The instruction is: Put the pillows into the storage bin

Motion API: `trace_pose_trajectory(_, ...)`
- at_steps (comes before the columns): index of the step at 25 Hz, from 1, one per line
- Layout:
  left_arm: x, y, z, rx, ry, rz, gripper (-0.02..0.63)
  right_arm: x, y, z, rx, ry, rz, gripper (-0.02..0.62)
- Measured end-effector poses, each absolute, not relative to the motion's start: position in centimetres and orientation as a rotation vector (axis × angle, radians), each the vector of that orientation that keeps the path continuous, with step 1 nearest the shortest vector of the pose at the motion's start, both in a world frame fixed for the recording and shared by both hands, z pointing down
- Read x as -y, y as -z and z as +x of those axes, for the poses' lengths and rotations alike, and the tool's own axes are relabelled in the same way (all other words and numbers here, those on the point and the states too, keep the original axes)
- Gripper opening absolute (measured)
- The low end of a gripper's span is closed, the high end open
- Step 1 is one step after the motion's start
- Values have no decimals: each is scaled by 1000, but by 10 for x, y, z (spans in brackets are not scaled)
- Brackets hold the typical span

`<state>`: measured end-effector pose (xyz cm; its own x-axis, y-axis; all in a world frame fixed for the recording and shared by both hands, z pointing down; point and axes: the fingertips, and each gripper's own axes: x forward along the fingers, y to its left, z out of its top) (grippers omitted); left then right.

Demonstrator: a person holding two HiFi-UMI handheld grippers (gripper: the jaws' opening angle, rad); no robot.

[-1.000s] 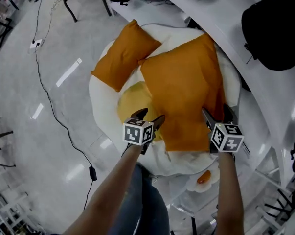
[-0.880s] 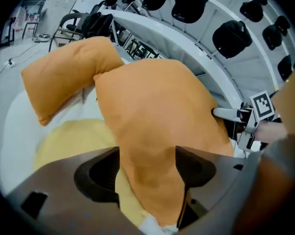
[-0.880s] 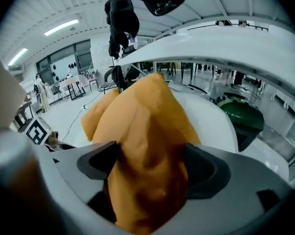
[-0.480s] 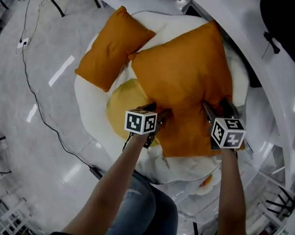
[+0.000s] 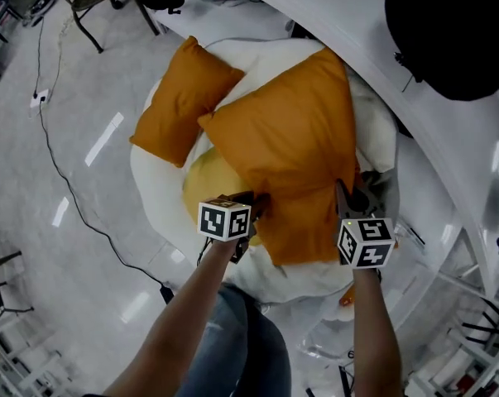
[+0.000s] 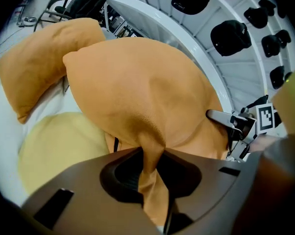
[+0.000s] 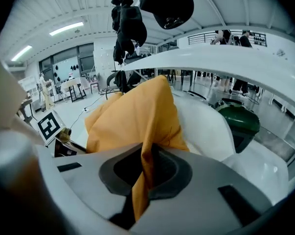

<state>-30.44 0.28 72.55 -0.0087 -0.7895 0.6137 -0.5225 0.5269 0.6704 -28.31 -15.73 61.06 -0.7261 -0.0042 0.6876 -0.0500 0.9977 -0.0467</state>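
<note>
pillows are the job here, and the large orange pillow point(image 5: 290, 139) is the one in hand. it lies across a white egg-shaped cushion point(image 5: 148, 180), partly over the cushion's yellow yolk patch point(image 5: 208, 180), with its near edge toward the person. the left gripper point(image 6: 149, 153) has just been closing its jaws, and they now pinch a fold of the pillow's fabric at the near left corner. the right gripper point(image 7: 146, 155) has likewise just been closing and is clamped down narrow on a fold at the near right corner. a smaller orange pillow point(image 5: 183, 98) rests on the far left part of the cushion, its corner touching or tucked under the large one; neither gripper is on it.

the step looks like the grasp just before the lift: both corners are caught, while the pillow's body rests on the cushion. the storage bin cannot be picked out for certain in any view. the next move would call for raising both hands together, keeping them level and apart so the pillow hangs flat. thin pinches of cloth could slip under the pillow's weight, so a steady, unhurried lift seems wise.
</note>
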Motion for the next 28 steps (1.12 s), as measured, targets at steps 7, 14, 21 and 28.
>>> trace_pose_trajectory(7, -45, -657, -258, 1636, 231, 1131, 92, 127, -564, -222, 2366, -215, 73, 11)
trace_pose_trajectory(14, -52, -613, -184, 1562, 134, 1193, 91, 126, -534, -136, 2343, -265, 188, 11)
trace_pose_trajectory(21, 12, -596, -102, 1410, -8, 1388, 87, 171, -523, -2, 2321, -405, 528, 9)
trace_pose_trajectory(28, 99, -589, 8, 1266, -108, 1555, 86, 226, -523, 151, 2226, -498, 860, 9)
